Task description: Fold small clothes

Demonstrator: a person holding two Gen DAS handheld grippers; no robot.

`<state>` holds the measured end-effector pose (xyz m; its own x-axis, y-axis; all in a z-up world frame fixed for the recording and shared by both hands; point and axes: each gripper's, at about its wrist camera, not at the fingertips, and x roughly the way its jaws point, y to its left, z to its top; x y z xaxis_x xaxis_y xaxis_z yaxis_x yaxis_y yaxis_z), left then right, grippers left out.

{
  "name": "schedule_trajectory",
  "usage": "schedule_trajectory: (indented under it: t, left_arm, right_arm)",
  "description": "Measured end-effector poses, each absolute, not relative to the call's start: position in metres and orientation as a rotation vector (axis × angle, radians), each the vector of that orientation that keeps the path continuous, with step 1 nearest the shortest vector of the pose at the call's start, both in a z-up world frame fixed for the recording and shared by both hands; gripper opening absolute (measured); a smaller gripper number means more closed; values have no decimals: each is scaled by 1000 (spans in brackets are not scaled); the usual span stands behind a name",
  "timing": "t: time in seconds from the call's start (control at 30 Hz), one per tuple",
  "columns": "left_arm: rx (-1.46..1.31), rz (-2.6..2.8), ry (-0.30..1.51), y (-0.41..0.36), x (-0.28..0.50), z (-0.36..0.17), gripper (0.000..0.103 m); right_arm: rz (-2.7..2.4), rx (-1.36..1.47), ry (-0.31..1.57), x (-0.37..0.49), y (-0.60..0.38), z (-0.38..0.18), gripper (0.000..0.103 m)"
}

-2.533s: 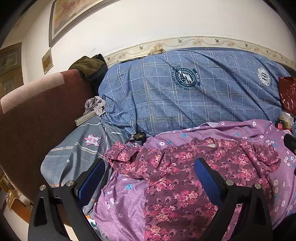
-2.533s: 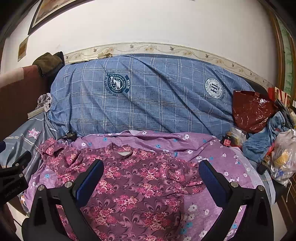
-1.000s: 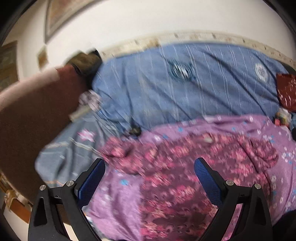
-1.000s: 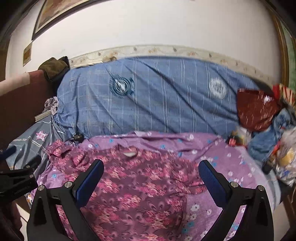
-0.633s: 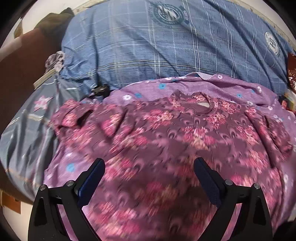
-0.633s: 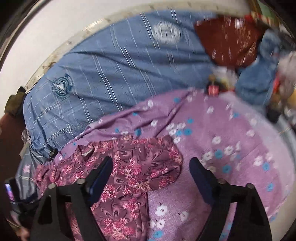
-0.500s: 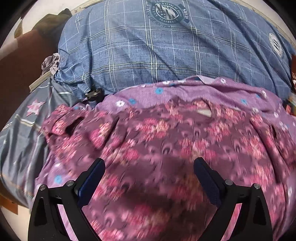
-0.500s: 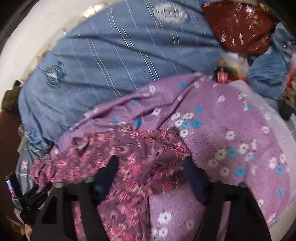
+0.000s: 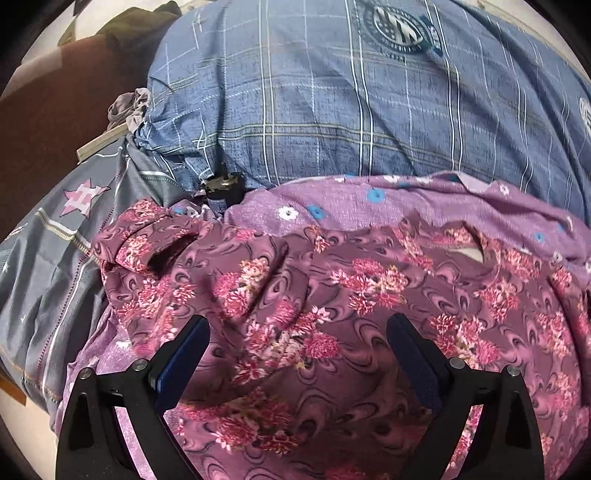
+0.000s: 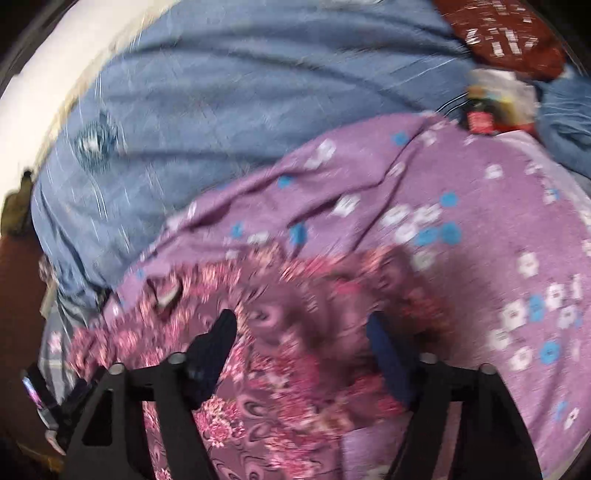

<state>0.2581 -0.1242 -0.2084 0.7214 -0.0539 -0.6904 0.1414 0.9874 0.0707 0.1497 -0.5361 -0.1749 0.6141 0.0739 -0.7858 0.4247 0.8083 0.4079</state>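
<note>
A maroon floral shirt (image 9: 369, 288) lies spread front-up on a purple flowered sheet (image 9: 332, 206), neck opening toward the back. My left gripper (image 9: 297, 325) hovers close over the shirt's left shoulder, near the left sleeve (image 9: 147, 251). It is open, with the cloth lying flat under the jaws. In the blurred right wrist view my right gripper (image 10: 301, 321) hangs low over the shirt (image 10: 280, 306) by its right sleeve. Its jaws are opening, the cloth lies beneath and between the pads, and nothing is pinched.
A big blue plaid duvet (image 9: 332, 92) is piled behind the shirt. Grey bedding with a pink star (image 9: 55, 229) lies to the left, with a small dark object (image 9: 221, 184) at the seam. A red bag (image 10: 509, 33) and clutter crowd the far right.
Both grippers have come down and forward, close over the shirt. The right one rolled toward the right sleeve; its jaws narrowed, then widened again. The shirt has not moved.
</note>
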Motion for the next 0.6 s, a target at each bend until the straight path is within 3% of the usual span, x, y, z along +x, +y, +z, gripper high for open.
schedule_trajectory:
  t: [0.17, 0.23, 0.3, 0.6]
  left_arm:
    - [116, -100, 757, -118, 257, -210, 96]
    - [94, -90, 769, -109, 254, -207, 96]
    - [69, -81, 777, -100, 253, -203, 96]
    - [-1, 32, 694, -45, 246, -176, 96]
  right_arm:
    - [-293, 599, 1037, 179, -521, -226, 68]
    - [-274, 579, 987, 176, -516, -219, 26]
    - [-263, 608, 978, 171, -519, -210, 14]
    - [2, 763, 767, 149, -496, -115, 12]
